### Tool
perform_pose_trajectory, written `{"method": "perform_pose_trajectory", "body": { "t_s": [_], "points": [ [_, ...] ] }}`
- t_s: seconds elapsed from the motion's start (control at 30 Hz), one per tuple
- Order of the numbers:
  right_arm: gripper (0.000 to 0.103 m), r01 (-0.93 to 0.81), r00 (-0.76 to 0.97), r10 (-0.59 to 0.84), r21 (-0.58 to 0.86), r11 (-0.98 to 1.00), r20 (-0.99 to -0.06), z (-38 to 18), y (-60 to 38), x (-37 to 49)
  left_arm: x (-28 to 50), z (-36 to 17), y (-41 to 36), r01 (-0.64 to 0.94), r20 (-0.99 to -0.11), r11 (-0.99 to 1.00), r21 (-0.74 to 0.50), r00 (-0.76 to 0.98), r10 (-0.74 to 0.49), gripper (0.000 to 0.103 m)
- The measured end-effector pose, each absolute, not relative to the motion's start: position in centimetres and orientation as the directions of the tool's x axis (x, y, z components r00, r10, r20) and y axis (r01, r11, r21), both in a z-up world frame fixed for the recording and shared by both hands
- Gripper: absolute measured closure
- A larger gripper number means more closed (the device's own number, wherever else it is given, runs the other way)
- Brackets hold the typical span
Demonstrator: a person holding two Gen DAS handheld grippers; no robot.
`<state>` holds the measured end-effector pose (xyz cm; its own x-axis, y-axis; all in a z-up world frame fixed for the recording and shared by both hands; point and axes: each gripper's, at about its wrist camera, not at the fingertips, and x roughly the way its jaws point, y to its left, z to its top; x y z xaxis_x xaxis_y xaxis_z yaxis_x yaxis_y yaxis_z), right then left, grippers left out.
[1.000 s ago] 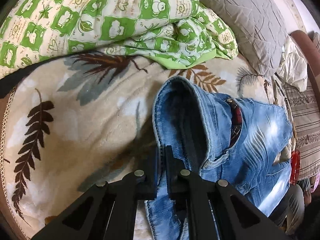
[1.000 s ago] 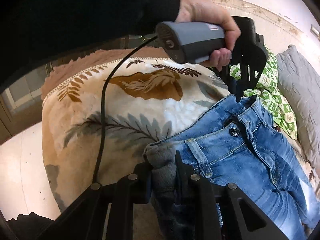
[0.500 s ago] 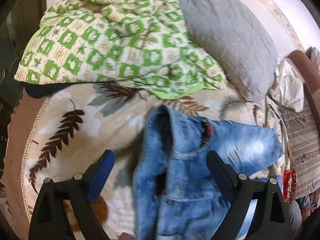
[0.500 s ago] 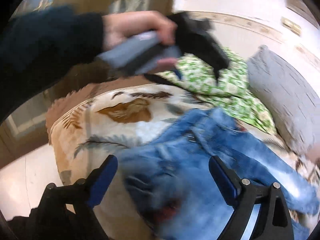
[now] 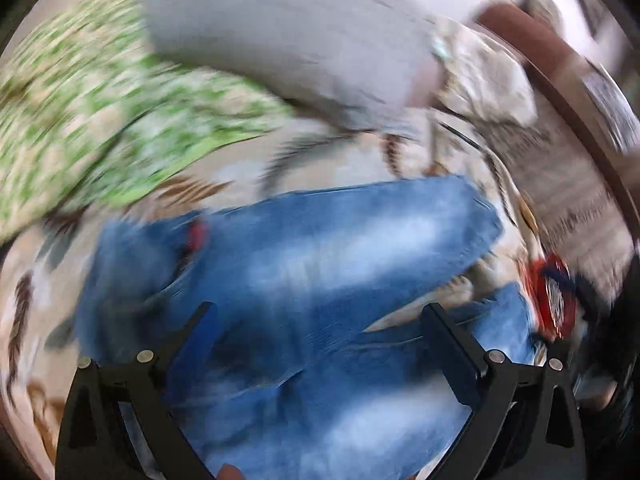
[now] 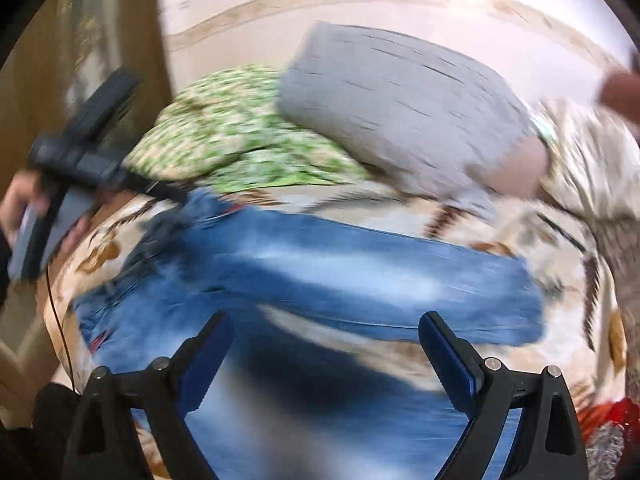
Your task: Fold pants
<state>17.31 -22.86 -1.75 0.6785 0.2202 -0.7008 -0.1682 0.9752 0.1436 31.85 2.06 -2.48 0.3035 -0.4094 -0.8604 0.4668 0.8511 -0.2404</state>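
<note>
Blue jeans (image 5: 320,272) lie spread on a leaf-print blanket (image 5: 248,168), waist to the left, legs running right. Both now views are motion-blurred. My left gripper (image 5: 320,332) is open and empty, above the jeans' upper legs. My right gripper (image 6: 324,344) is open and empty, above the near leg; the far leg (image 6: 380,284) stretches right. The left gripper also shows in the right wrist view (image 6: 84,160), held at the far left near the waistband.
A green patterned quilt (image 5: 92,128) and a grey pillow (image 5: 288,36) lie at the back of the bed. Cream and striped bedding (image 5: 560,160) sits to the right. A red item (image 5: 552,296) lies by the jeans' leg ends.
Both grippers let go of the jeans' waistband and opened wide. Both have swung right along the legs, so the views now blur across the jeans.
</note>
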Motion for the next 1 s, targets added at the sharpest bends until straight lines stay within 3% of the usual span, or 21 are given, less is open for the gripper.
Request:
{"method": "perform_pose_trajectory", "body": {
  "t_s": [0.27, 0.43, 0.9, 1.0],
  "points": [
    [0.008, -0.075, 0.577, 0.16, 0.142, 0.987, -0.801, -2.6, -35.5, 24.7, 33.0, -3.6, -9.7, 0.734, -0.869, 0.679, 0.023, 0.351, -0.35, 0.003],
    [0.008, -0.066, 0.506, 0.169, 0.158, 0.985, -0.846, -4.7, -39.0, 29.6, 36.1, -6.1, -13.2, 0.778, -0.892, 0.617, 0.118, 0.356, -0.278, 0.003],
    [0.009, 0.02, 0.355, 0.175, 0.195, 0.981, -0.918, -12.6, -43.6, 39.3, 43.9, -13.1, -13.7, 0.793, -0.929, 0.596, 0.124, 0.304, -0.211, 0.003],
    [0.016, 0.025, 0.342, 0.205, 0.227, 0.974, -0.917, -13.6, -43.6, 39.8, 44.8, -14.0, -13.6, 0.785, -0.938, 0.614, 0.079, 0.267, -0.221, 0.003]
  ]
}}
